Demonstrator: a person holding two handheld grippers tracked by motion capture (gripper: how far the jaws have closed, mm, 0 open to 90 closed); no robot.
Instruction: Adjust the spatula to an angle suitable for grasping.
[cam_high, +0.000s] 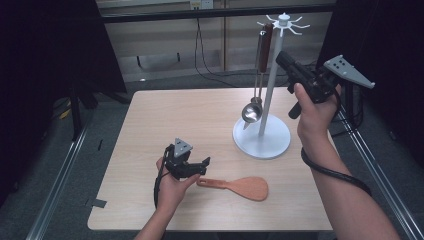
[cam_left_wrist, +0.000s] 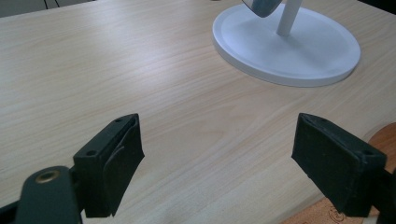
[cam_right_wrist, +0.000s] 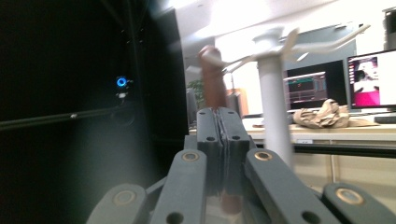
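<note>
Right gripper (cam_high: 283, 60) raised at about 1 o'clock over the counter (cam_high: 165, 120), level with the upper part of the white utensil stand (cam_high: 270, 95). Its jaws are pressed together, nothing between them; in the right gripper view the closed gripper (cam_right_wrist: 223, 122) points toward the brown handle of the hanging ladle (cam_right_wrist: 212, 81), handle just beyond the tips, contact cannot be told. Ladle (cam_high: 256, 85) hangs from a hook at the stand's top, steel bowl low, just above the round white base (cam_left_wrist: 285, 44).

Left gripper (cam_high: 200, 166) low at about 7 o'clock, jaws spread wide, holding nothing. Orange rice paddle (cam_high: 240, 187) lies flat on the counter at 6 o'clock, handle end just beside the left gripper's jaws, blade pointing toward 3 o'clock. In the left gripper view the paddle's edge (cam_left_wrist: 385, 135) shows beside the far jaw.
</note>
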